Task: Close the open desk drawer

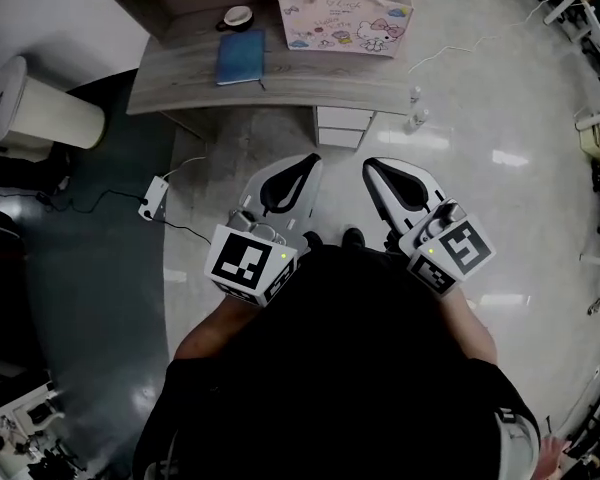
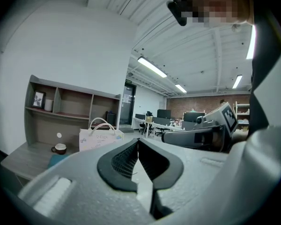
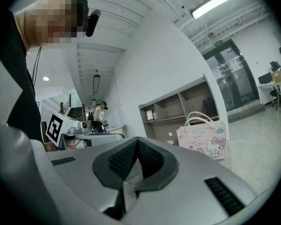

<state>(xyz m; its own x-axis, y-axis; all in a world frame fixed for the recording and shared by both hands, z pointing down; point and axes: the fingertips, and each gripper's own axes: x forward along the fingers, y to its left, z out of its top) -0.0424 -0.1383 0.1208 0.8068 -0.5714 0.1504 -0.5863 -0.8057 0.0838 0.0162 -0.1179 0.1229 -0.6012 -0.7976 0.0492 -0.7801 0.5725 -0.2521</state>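
Observation:
The grey desk (image 1: 180, 73) stands ahead of me in the head view. Under its right end sits a white drawer unit (image 1: 342, 126), whose front juts a little past the desk edge. Both grippers hover over the floor short of it, side by side and pointing at it. My left gripper (image 1: 308, 158) (image 2: 138, 140) has its pads together with nothing between them. My right gripper (image 1: 368, 164) (image 3: 137, 139) is likewise shut and empty. On the desk lie a blue notebook (image 1: 241, 57), a cup (image 1: 238, 16) and a cartoon-cat gift bag (image 1: 346, 15) (image 3: 203, 138).
A white power strip (image 1: 153, 198) with its cable lies on the floor to the left. A round white bin (image 1: 42, 111) stands beside the desk on dark carpet. Small bottles (image 1: 415, 118) sit by the desk's right corner. Office chairs line the right edge.

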